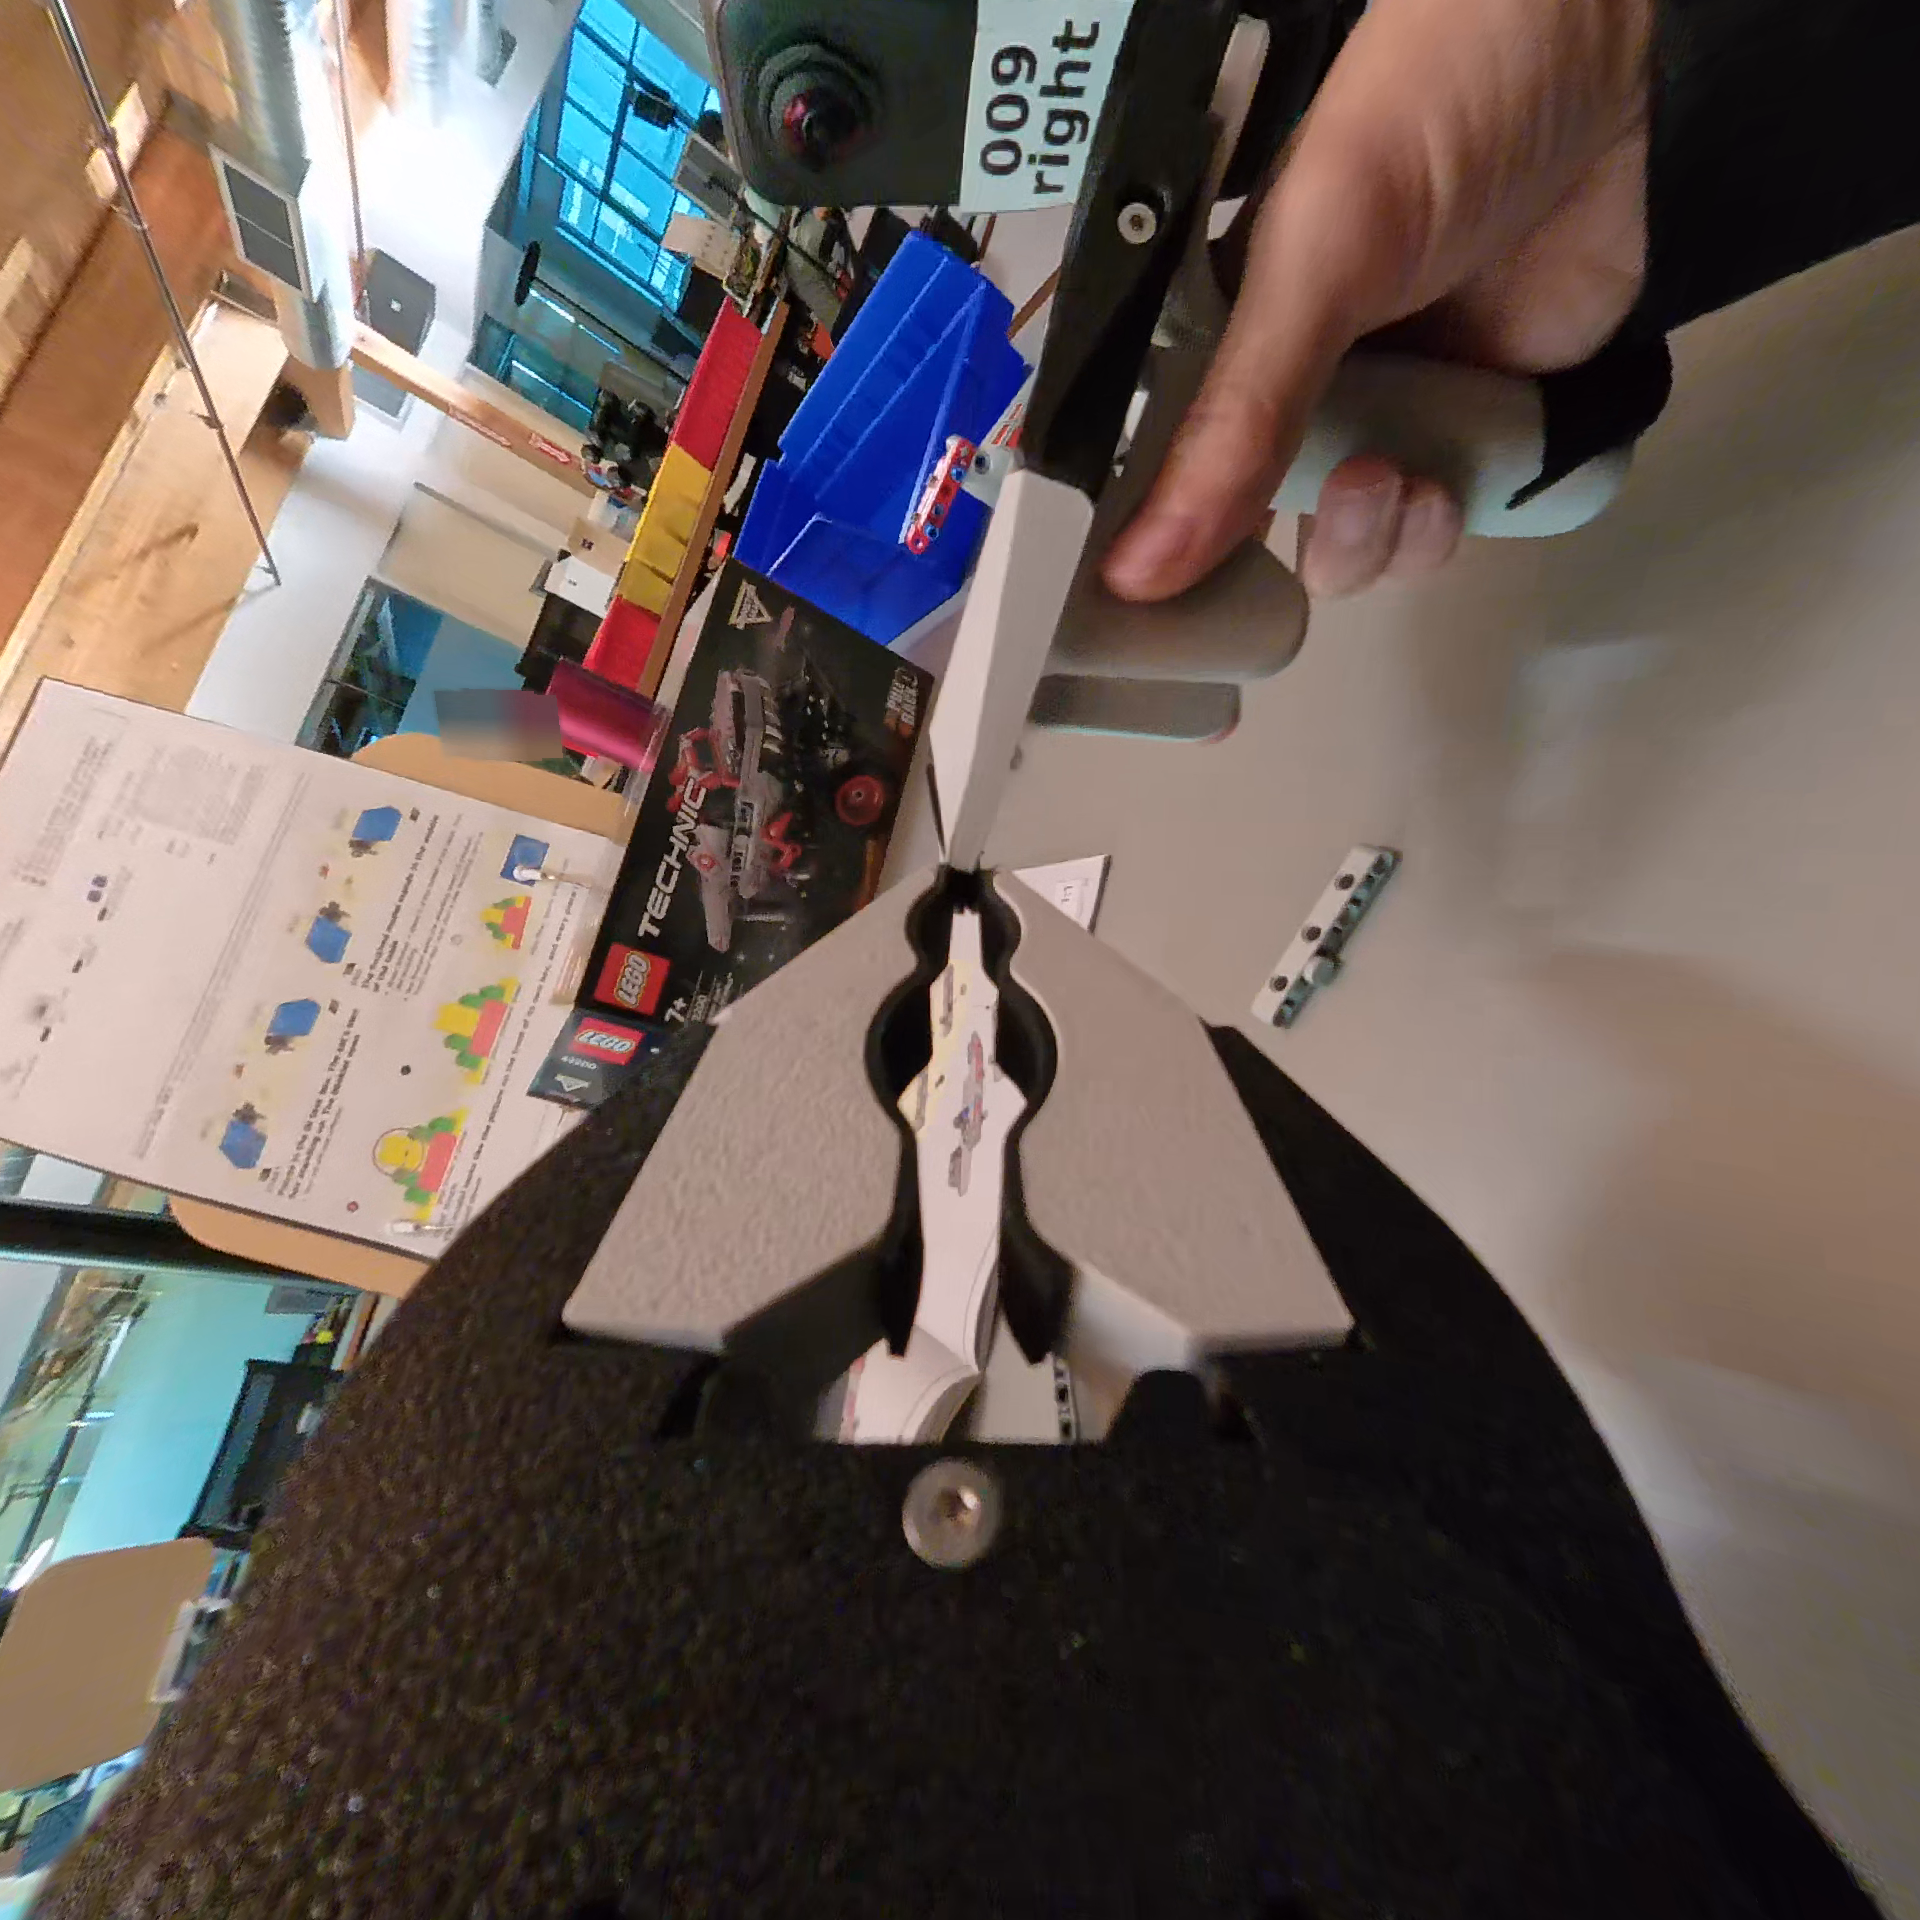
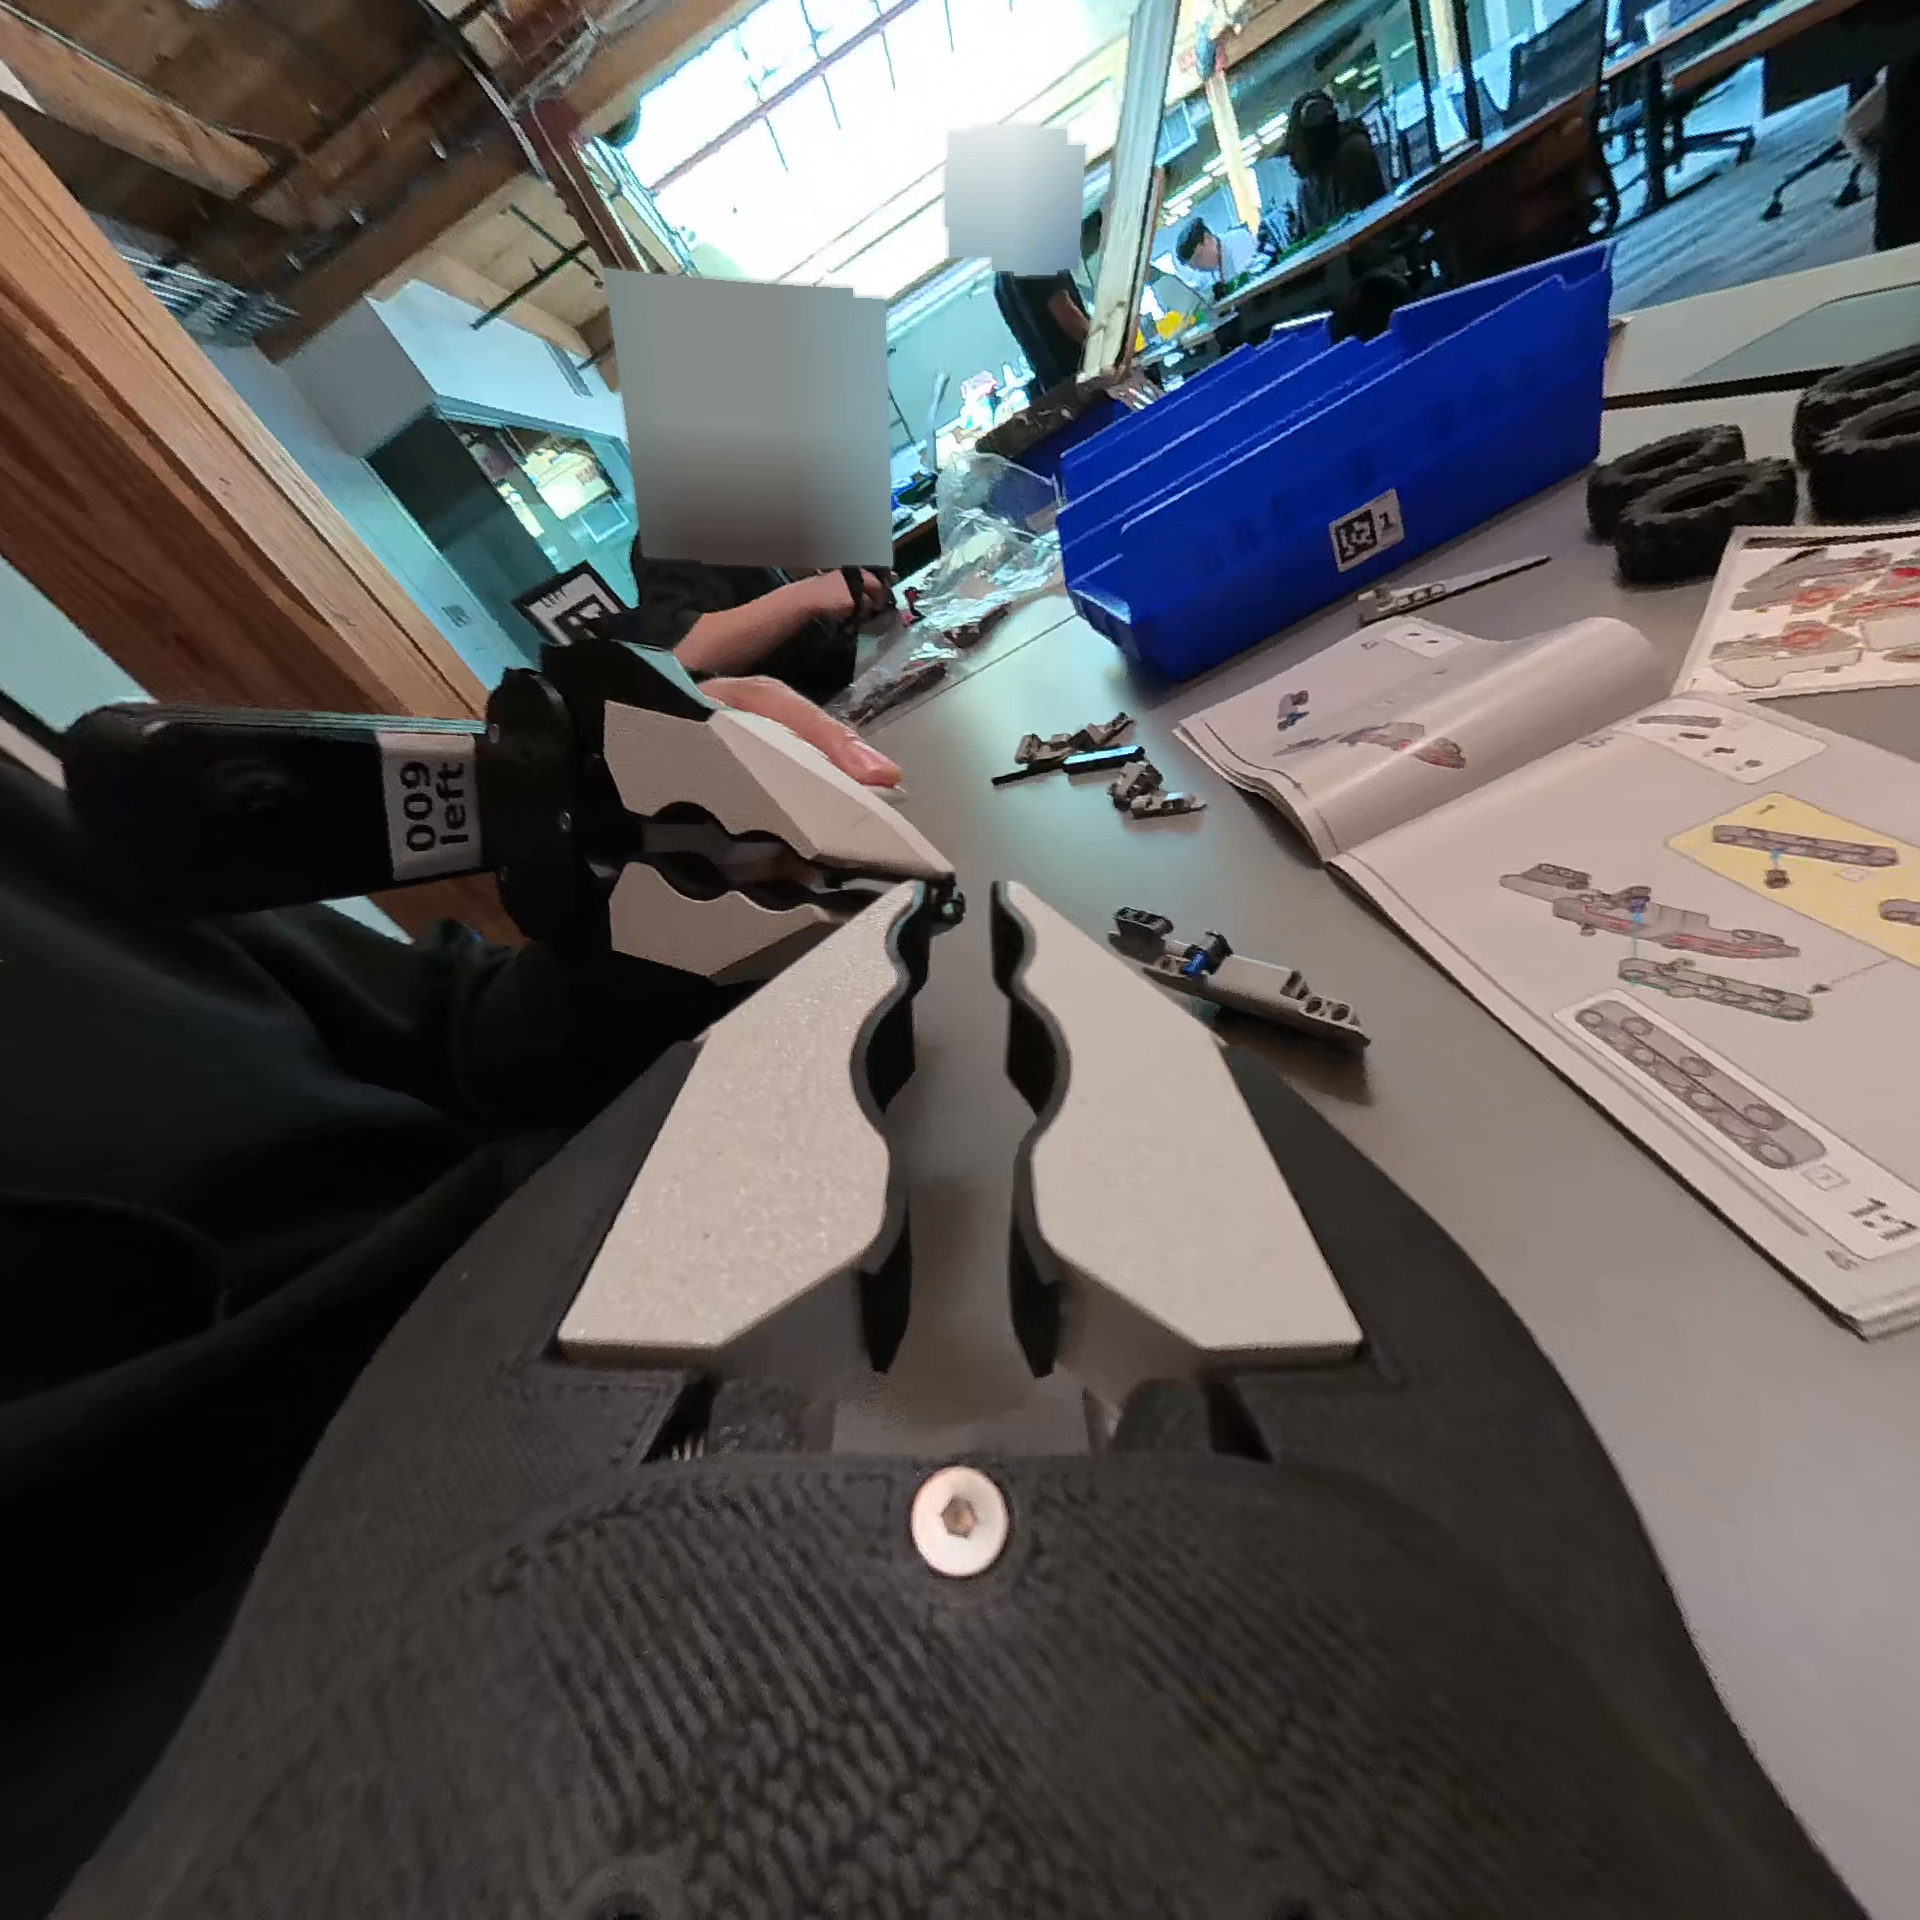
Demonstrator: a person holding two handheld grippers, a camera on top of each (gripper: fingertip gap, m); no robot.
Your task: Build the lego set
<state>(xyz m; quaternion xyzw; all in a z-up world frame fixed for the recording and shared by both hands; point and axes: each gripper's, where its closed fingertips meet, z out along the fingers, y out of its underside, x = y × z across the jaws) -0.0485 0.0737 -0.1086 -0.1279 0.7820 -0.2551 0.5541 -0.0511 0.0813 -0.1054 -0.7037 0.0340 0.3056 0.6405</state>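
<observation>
My left gripper (image 1: 961,883) is shut, its tips pinching a small black pin (image 2: 948,907). In the right wrist view it (image 2: 935,878) comes in from the left, held above the table. My right gripper (image 2: 956,899) is open by a narrow gap, and the pin sits at that gap beside its left fingertip (image 2: 912,902). In the left wrist view the right gripper (image 1: 961,850) points down, tip to tip with the left one. A grey beam assembly with a blue pin (image 2: 1236,971) lies on the grey table just right of both grippers. The open instruction booklet (image 2: 1558,935) lies farther right.
Small grey parts and a black axle (image 2: 1060,764) lie behind the grippers. Blue bins (image 2: 1330,499), black tyres (image 2: 1683,509) and a sticker sheet (image 2: 1818,613) are at the back right. The set's box (image 1: 748,831), a printed sheet (image 1: 260,966) and a grey beam (image 1: 1325,935) show in the left wrist view. Other people sit beyond. Both grippers' tips are close together, under 4 cm apart.
</observation>
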